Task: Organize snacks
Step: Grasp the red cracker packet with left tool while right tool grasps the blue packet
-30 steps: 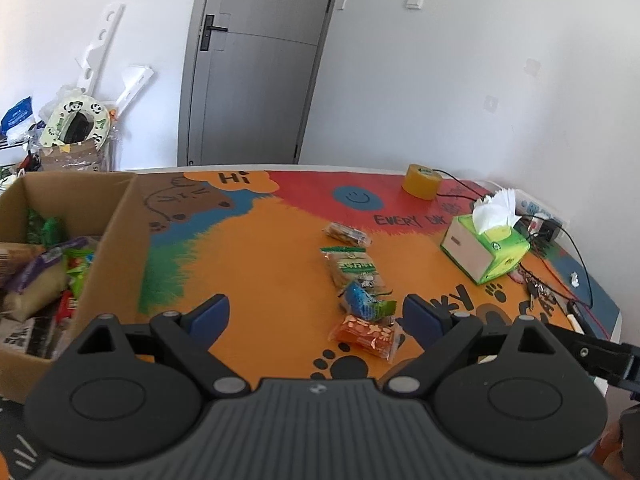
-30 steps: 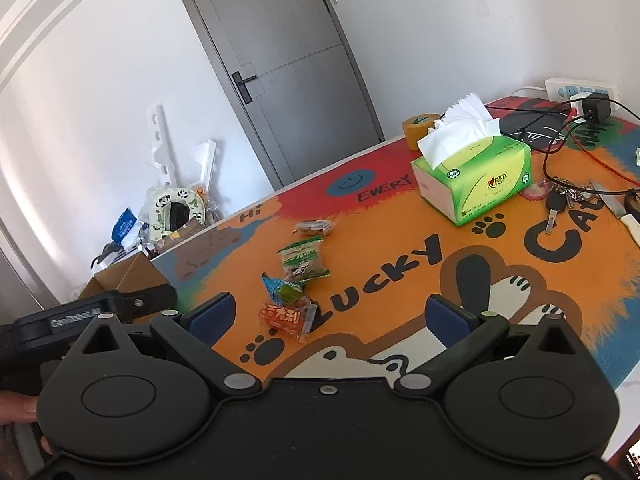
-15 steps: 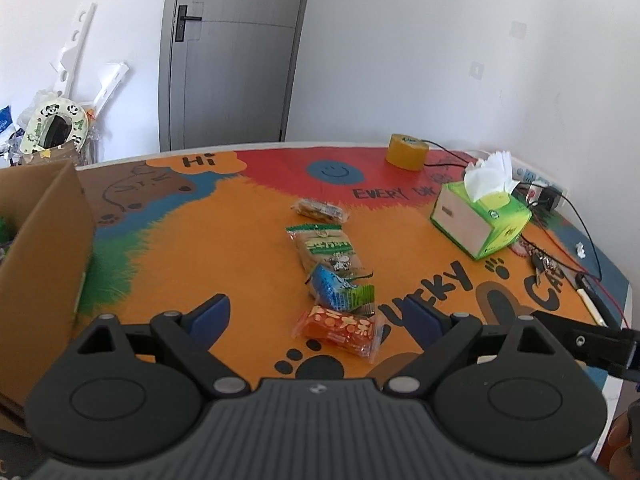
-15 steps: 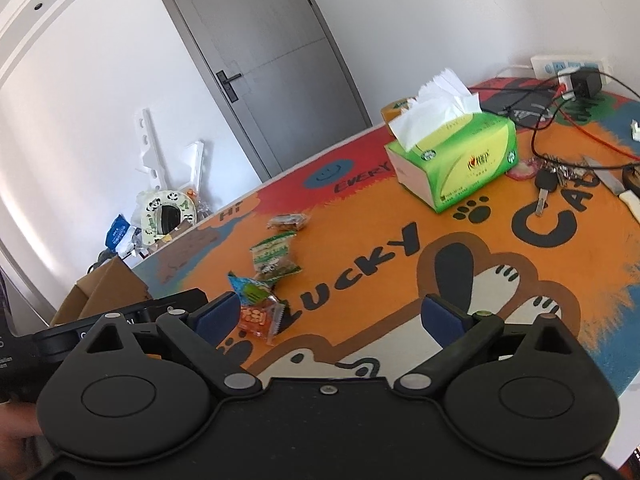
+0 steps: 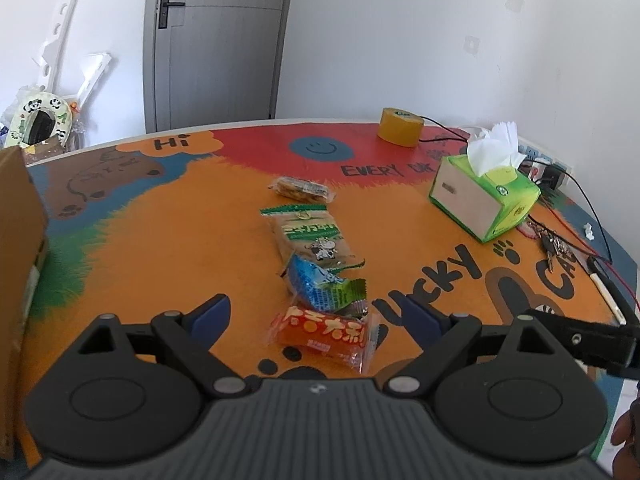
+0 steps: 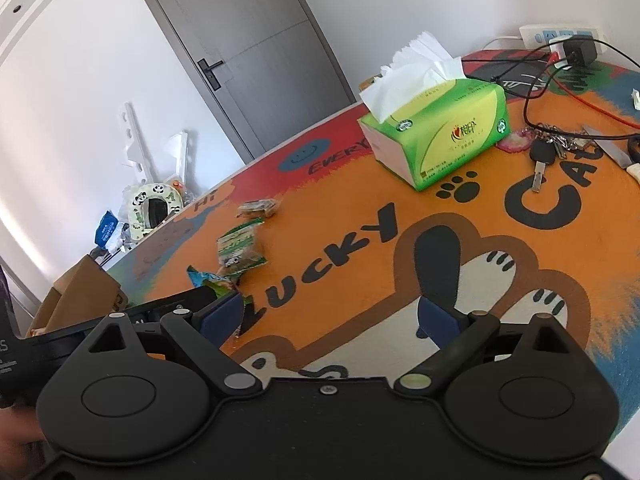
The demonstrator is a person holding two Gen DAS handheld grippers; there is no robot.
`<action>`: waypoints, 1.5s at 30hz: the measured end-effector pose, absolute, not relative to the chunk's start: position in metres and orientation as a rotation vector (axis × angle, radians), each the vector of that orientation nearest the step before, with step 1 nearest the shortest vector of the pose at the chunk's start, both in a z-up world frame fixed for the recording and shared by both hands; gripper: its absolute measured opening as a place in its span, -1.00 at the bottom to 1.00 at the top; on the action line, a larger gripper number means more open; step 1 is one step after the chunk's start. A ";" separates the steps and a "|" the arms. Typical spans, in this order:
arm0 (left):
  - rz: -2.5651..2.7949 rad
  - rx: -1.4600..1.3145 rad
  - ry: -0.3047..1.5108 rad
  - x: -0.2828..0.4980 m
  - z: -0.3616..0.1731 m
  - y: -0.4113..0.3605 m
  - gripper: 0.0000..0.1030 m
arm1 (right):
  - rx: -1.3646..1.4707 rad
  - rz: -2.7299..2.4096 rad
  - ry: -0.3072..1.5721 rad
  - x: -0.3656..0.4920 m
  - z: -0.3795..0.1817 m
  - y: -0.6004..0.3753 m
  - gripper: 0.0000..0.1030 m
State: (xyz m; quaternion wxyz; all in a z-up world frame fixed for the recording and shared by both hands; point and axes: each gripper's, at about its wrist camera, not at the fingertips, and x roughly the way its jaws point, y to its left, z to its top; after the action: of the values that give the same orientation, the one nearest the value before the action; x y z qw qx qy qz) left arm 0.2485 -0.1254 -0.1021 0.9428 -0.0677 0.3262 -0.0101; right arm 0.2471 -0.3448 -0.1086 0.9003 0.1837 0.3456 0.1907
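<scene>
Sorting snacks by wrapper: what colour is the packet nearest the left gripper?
Orange-red snack packet with white characters; clearest in the left wrist view.

Both wrist cameras look forward and down from close above the colourful printed table (image 5: 168, 240); both views share the green cardboard tissue box (image 5: 486, 200) (image 6: 448, 136)

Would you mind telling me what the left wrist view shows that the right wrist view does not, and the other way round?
Only the left wrist view shows the orange snack packet, lying in front of the open left gripper, and the whole yellow tape roll.

Only the right wrist view shows the white power strip by the wall and the open right gripper over bare mat.

Both show the green tissue box, the green-and-white snack packet, the blue snack packet, the grey door and the cardboard box.
</scene>
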 end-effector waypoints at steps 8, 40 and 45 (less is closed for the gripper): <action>-0.040 -0.125 0.703 0.254 -0.116 -0.129 0.17 | 0.382 0.390 0.727 0.250 -0.111 -0.344 0.85; 0.077 -0.273 0.657 0.218 -0.100 -0.034 -0.06 | 0.268 0.564 0.747 0.280 -0.096 -0.232 0.65; 0.100 -0.311 0.671 0.221 -0.106 -0.023 -0.07 | 0.250 0.580 0.764 0.292 -0.098 -0.214 0.56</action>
State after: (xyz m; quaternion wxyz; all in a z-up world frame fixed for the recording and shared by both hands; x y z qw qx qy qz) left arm 0.2213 -0.0229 -0.1063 0.9312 -0.1520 0.3276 0.0488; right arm 0.2918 -0.2137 -0.0977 0.8797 0.1200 0.3665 0.2780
